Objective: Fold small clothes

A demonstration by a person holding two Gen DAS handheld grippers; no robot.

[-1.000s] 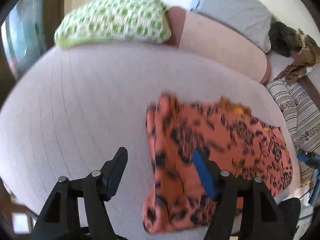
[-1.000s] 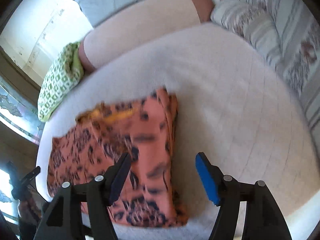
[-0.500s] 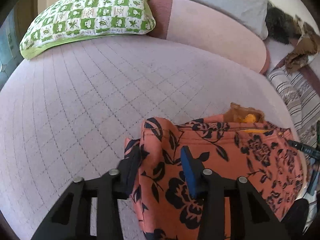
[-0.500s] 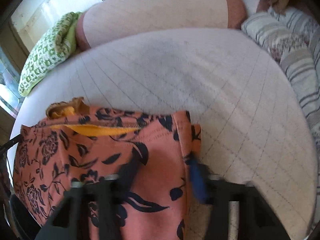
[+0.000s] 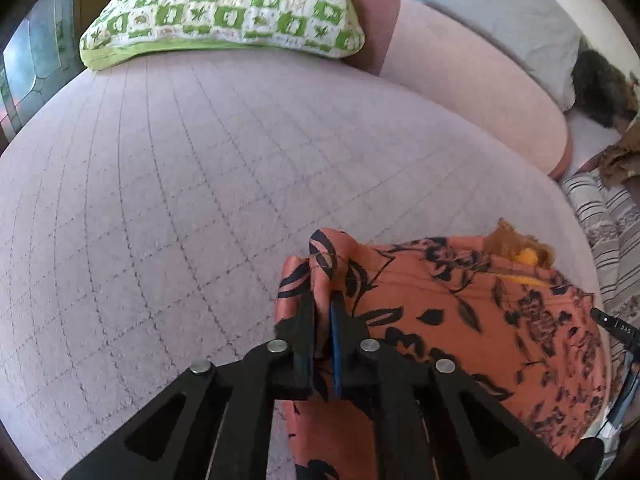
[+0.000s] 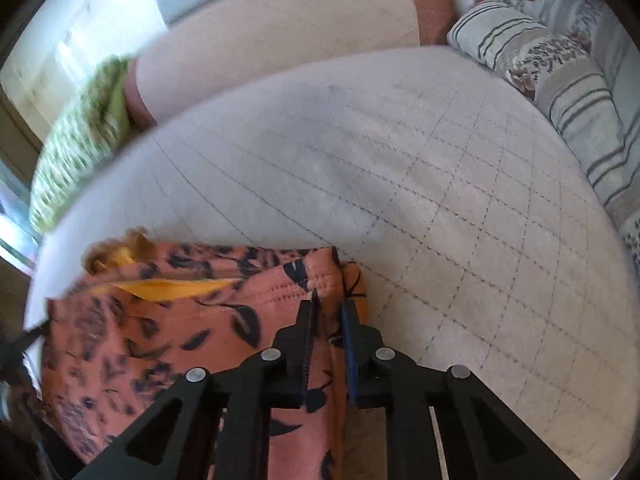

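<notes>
1. While the orange floral garment [image 5: 460, 320] lies spread on the quilted bed [image 5: 180, 200], the left gripper [image 5: 322, 312] has its fingers pinching a bunched corner of the cloth at the garment's left edge.
2. Further right in the left wrist view, the garment's yellow lining [image 5: 524, 258] shows at the far edge, near a striped pillow [image 5: 600, 216].
3. Seen from the right wrist, the right gripper [image 6: 327, 316] has its fingers pressed onto the garment's stitched hem [image 6: 304, 288] at the right corner; the picture is blurred at the left.
4. Judging by both corners being held, the step in hand is the grasp before a fold.
5. Next, I judge, both corners need lifting together and carrying evenly across to the opposite edge, kept taut so no crease forms.
</notes>
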